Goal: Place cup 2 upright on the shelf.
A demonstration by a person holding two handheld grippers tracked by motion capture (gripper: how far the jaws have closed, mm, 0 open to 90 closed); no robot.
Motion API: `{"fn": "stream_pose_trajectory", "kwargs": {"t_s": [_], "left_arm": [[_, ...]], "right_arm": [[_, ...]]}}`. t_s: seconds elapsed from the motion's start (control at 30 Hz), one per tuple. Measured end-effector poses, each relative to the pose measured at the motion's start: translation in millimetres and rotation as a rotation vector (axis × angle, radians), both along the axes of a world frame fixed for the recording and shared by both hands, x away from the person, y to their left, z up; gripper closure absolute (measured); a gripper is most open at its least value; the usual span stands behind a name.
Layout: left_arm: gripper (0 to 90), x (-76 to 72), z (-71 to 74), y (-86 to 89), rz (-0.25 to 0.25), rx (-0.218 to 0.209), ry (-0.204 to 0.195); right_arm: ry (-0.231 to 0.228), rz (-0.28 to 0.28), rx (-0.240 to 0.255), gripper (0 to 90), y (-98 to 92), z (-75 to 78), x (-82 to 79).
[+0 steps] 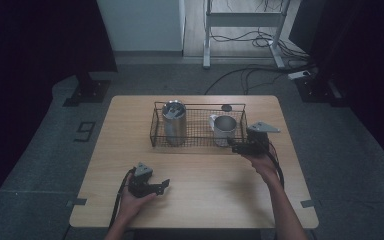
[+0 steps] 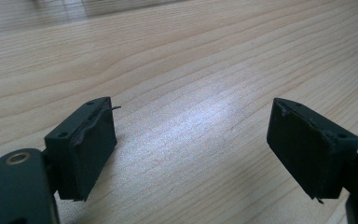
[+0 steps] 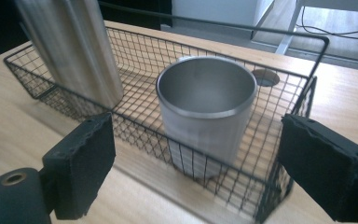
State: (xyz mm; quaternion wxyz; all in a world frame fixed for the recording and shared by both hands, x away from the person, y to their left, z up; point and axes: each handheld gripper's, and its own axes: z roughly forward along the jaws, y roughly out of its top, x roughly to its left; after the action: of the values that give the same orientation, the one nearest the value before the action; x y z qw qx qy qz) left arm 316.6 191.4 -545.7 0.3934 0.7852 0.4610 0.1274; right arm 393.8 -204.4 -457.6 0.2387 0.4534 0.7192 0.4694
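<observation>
Left tool [image 1: 164,185] rests low at about 7 o'clock on the worktop [image 1: 205,175], jaws spread wide and gripping nothing; in its own view bare wood grain lies between the 2 pads [image 2: 86,149]. Farther right, the wire basket [image 1: 198,142] sits toward 12 o'clock and holds 2 vessels: a tall steel tumbler [image 1: 174,121] at its 9 o'clock end and a steel mug [image 1: 223,128] at its 3 o'clock end, standing upright and well apart from each other. Right tool [image 1: 233,146] hovers just outside the basket's near right corner, at about 5 o'clock from the mug, jaws fully apart and holding nothing; its view looks over the rim at the mug [image 3: 206,112] centred between the pads.

The step in hand looks like a reach for the mug. To do it well, I would lift the tool over the near wire wall [image 3: 177,154] first, then come down with 1 pad inside the lip and 1 outside, or straddle the body, closing only once clear of the mesh. The mug's handle, seen from above at its 9 o'clock side, is best avoided.

Room is tight at 3 o'clock, where the basket's end wall [image 3: 307,98] stands close to the mug. Open worktop at 6 o'clock gives ample space to set things down.
</observation>
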Motion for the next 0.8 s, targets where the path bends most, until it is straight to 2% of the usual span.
{"fn": "stream_pose_trajectory", "kwargs": {"t_s": [0.17, 0.4, 0.7, 0.8], "left_arm": [[15.9, 0.3, 0.0, -0.1, -0.003, 0.002, 0.003], [15.9, 0.5, -0.1, -0.3, -0.004, 0.011, 0.004], [15.9, 0.8, -0.2, -0.7, -0.004, 0.010, 0.008], [15.9, 0.9, -0.2, -0.7, -0.005, 0.011, 0.009]], "right_arm": [[-0.003, 0.001, 0.025, 12.8, -15.3, -11.9, -22.9], [0.018, -0.002, 0.025, 13.4, -32.4, -31.3, -49.9], [0.058, -0.016, 0.026, 14.0, -46.4, -52.5, -74.5], [0.075, -0.017, 0.013, 14.1, -48.6, -60.2, -81.5]]}}
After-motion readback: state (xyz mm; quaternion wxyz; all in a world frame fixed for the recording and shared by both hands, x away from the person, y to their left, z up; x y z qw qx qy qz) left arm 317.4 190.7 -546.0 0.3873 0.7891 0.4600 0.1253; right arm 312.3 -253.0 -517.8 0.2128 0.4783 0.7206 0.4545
